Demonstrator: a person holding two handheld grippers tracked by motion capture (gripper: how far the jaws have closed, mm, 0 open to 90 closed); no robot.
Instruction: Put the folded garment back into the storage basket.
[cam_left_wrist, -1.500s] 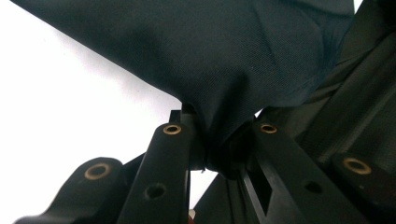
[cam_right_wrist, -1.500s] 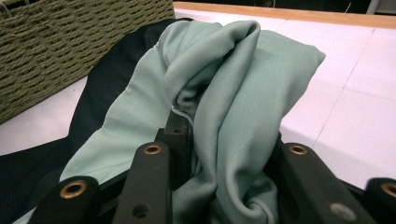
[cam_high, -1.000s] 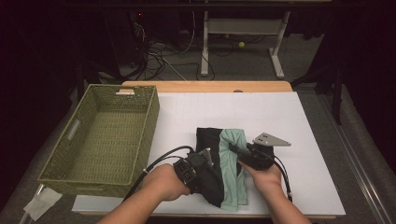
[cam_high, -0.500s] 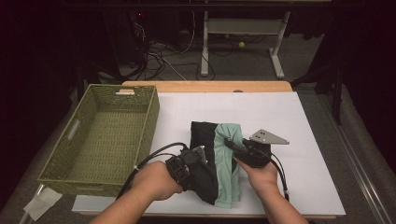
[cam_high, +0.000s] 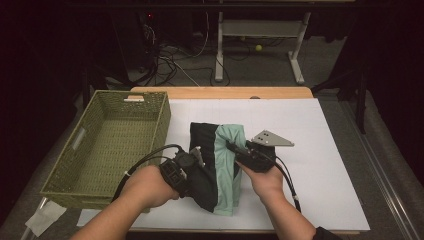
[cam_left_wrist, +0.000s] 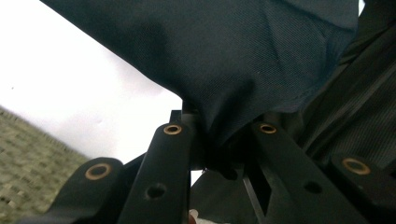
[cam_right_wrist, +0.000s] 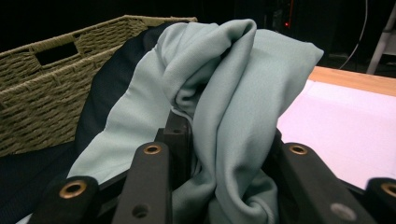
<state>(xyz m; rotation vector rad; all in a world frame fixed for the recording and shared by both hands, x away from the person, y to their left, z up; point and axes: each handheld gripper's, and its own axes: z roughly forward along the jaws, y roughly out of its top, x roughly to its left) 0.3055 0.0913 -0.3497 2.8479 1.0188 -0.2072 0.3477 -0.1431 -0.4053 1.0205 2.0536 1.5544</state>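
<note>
A folded garment (cam_high: 215, 165), black on its left half and pale mint green on its right, hangs lifted over the white table cover (cam_high: 310, 150). My left gripper (cam_high: 192, 167) is shut on the black cloth (cam_left_wrist: 233, 70), which bunches between its jaws. My right gripper (cam_high: 235, 149) is shut on the mint-green cloth (cam_right_wrist: 224, 107), gathered in folds between its jaws. The garment's far edge still rests near the table's middle, while its near end droops toward the front edge.
A woven olive basket (cam_high: 82, 165) stands at the table's left, its rim (cam_right_wrist: 56, 42) close behind the garment. White table cover lies bare to the right and behind. Cables trail from both grippers over the person's hands. A desk frame and wires stand beyond the table.
Both hands have carried the garment leftward toward the basket and raised it off the table. The grip on the cloth looks unchanged.
</note>
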